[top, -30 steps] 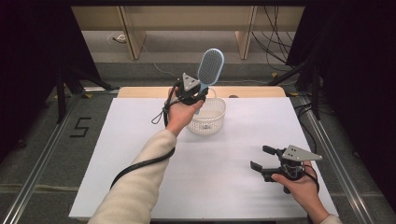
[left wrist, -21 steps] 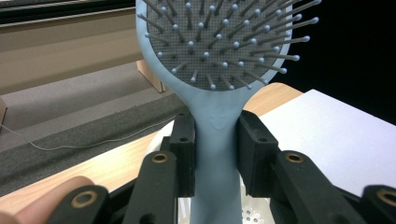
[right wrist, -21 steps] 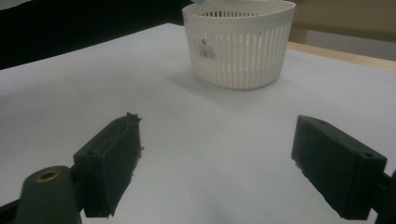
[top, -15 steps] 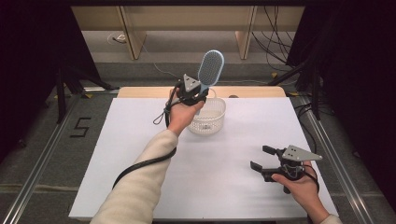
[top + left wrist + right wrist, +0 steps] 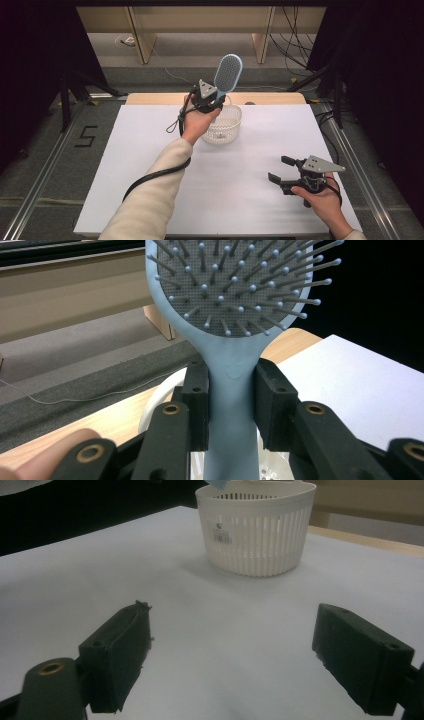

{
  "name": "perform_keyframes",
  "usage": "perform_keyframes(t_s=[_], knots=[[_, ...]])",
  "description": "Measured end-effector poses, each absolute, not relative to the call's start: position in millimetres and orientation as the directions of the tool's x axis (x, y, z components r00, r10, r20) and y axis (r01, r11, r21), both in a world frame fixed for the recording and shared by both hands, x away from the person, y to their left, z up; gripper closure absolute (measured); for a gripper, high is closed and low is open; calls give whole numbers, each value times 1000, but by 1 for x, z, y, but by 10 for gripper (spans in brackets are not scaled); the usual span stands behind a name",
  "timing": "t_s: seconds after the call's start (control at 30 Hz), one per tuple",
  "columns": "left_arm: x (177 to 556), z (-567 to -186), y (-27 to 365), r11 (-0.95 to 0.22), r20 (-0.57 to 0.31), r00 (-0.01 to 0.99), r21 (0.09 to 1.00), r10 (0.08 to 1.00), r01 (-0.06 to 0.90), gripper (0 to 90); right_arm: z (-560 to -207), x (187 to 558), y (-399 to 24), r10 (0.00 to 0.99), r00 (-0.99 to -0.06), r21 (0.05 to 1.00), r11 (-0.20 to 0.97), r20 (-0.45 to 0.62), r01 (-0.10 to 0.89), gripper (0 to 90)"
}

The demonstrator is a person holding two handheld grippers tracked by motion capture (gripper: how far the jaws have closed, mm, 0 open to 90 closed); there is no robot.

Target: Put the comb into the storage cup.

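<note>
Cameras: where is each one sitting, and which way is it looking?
High view: sits above the table, looking forward and down; shows both forearms, the left tongs and right tongs.
Left gripper view: rides the left tongs, looking along its jaws shut on the brush; a fingertip shows.
Right gripper view: rides the right tongs, low over the table, facing the basket; jaws open.
All three share the basket.

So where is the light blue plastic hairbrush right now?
In the high view, the light blue plastic hairbrush stands upright in the left tongs, above the white slotted plastic basket at the table's far side.
</note>
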State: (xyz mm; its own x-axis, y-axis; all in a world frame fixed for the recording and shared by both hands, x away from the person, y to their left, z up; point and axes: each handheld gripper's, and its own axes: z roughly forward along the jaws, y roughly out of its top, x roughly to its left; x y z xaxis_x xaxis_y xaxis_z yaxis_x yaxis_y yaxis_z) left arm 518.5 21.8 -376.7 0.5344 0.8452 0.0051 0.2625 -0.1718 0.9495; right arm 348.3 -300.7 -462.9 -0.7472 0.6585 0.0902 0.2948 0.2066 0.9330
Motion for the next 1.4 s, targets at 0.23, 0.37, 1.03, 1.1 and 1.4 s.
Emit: perform_keyframes(t_s=[0.23, 0.37, 1.03, 1.1, 1.4], knots=[[520, -380, 22, -174, 6, 533, 948, 846, 265, 696, -463, 348, -301, 658, -748, 933, 208, 89, 294, 168], [520, -383, 22, -179, 9, 534, 947, 845, 267, 696, -463, 348, -301, 658, -748, 933, 206, 91, 295, 168], [522, -389, 21, -185, 9, 537, 944, 843, 274, 696, -463, 349, -301, 661, -745, 932, 209, 90, 297, 168], [521, -389, 21, -187, 11, 539, 943, 843, 274, 696, -463, 349, -301, 661, -745, 932, 209, 88, 296, 168], [522, -394, 19, -194, 15, 542, 942, 840, 274, 696, -463, 349, -301, 662, -744, 932, 208, 88, 295, 168]])
